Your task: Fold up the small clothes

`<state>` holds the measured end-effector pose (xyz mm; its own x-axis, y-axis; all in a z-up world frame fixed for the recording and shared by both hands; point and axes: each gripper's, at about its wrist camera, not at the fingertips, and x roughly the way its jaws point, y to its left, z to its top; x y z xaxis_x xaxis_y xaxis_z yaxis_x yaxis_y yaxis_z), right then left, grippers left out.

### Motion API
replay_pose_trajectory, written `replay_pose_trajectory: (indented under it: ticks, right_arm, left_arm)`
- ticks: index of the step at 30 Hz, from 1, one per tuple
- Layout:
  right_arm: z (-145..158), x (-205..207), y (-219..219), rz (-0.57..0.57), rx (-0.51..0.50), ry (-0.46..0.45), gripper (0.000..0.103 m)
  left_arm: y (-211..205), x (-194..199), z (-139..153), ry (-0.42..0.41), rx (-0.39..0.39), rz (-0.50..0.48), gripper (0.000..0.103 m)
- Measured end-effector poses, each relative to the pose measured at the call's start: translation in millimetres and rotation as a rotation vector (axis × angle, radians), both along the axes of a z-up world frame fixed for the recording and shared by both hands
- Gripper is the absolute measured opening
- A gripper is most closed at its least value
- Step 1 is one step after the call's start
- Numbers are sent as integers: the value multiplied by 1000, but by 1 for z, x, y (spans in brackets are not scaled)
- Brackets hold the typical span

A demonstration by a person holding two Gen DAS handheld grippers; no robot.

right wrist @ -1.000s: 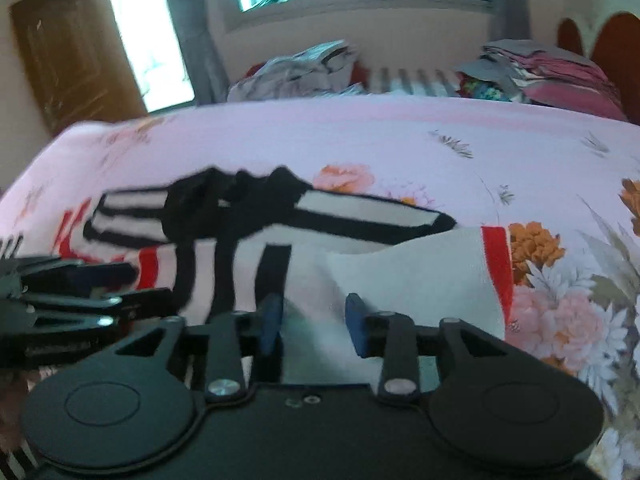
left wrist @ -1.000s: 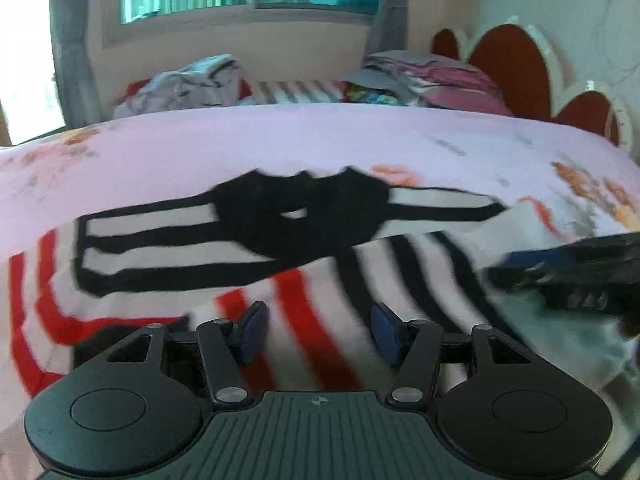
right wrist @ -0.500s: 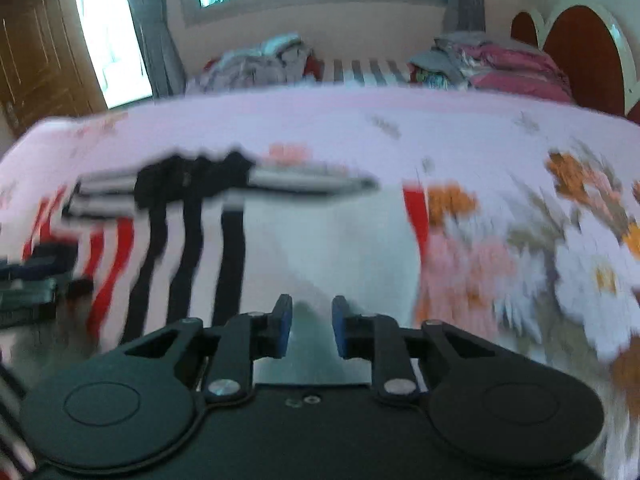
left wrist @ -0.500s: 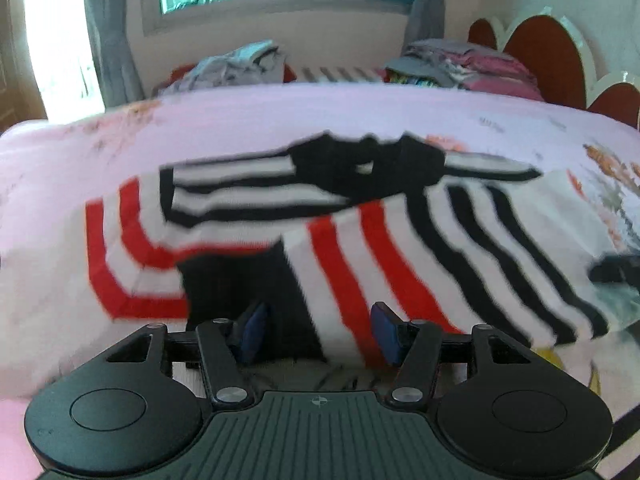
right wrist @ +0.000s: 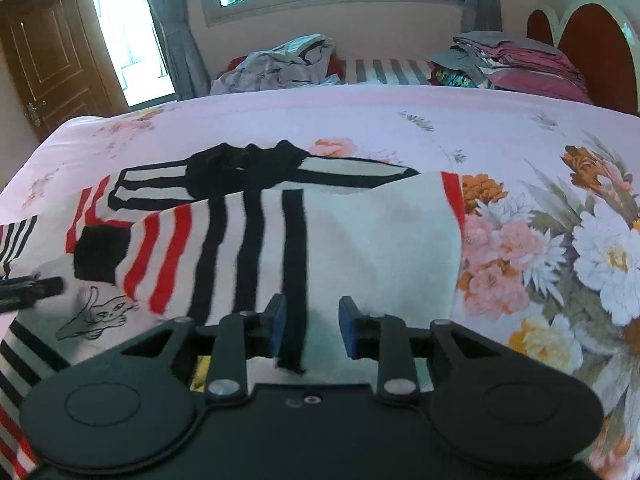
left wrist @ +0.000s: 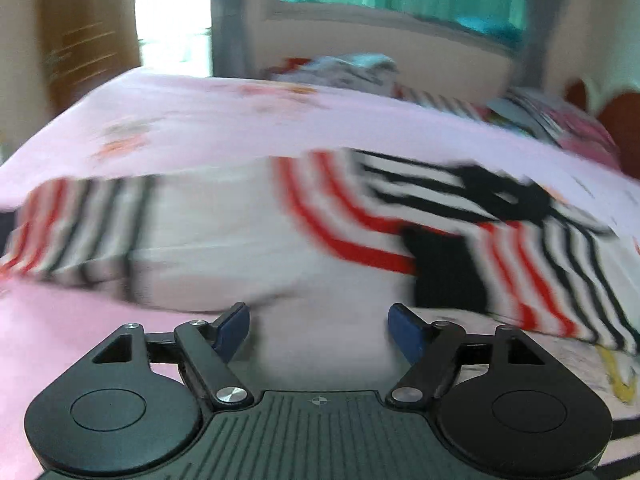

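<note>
The small white knit top with red and black stripes (right wrist: 280, 236) is lying on the pink floral bedsheet (right wrist: 540, 240), partly folded, with one side flipped over so a plain white panel faces up on the right and a black collar bit sits at the far edge. There's a little cat drawing on the near left part of it. The right claw (right wrist: 307, 326) is spread, blue pads either side of the near hem without pinching it, a black stripe running between them. The left claw (left wrist: 319, 330) is spread wide too, hovering at the near edge of the top (left wrist: 320, 232), though that view is pretty motion-blurred. Far side of the bed has a rumpled grey clothes pile (right wrist: 280, 64) and a stack of folded clothes (right wrist: 512, 60) by the red scalloped headboard (right wrist: 592, 44).
</note>
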<state>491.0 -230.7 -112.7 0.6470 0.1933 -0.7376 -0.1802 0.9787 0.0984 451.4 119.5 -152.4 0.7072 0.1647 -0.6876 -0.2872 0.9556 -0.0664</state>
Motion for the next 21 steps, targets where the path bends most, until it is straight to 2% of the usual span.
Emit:
replay_pose_trajectory:
  ticks: [4, 6, 10, 14, 19, 20, 21]
  right_arm:
    - [6, -10, 3, -89, 18, -9, 33]
    - [8, -15, 10, -123, 22, -17, 35]
    - [13, -16, 40, -153, 1, -31, 35]
    - [15, -8, 59, -221, 35, -33, 36]
    - [21, 0, 74, -252, 46, -38, 36]
    - [22, 0, 76, -252, 40, -40, 37]
    - [23, 0, 76, -251, 40, -40, 37]
  left_arm:
    - [99, -33, -7, -46, -97, 193, 74]
    - [145, -46, -11, -58, -131, 278, 63]
    - [229, -64, -24, -94, -240, 425, 59]
    - [280, -63, -32, -139, -326, 468, 54]
    - [303, -50, -40, -191, -384, 483, 51]
    - [305, -48, -42, -206, -391, 498, 32]
    - [304, -46, -43, -211, -393, 510, 4]
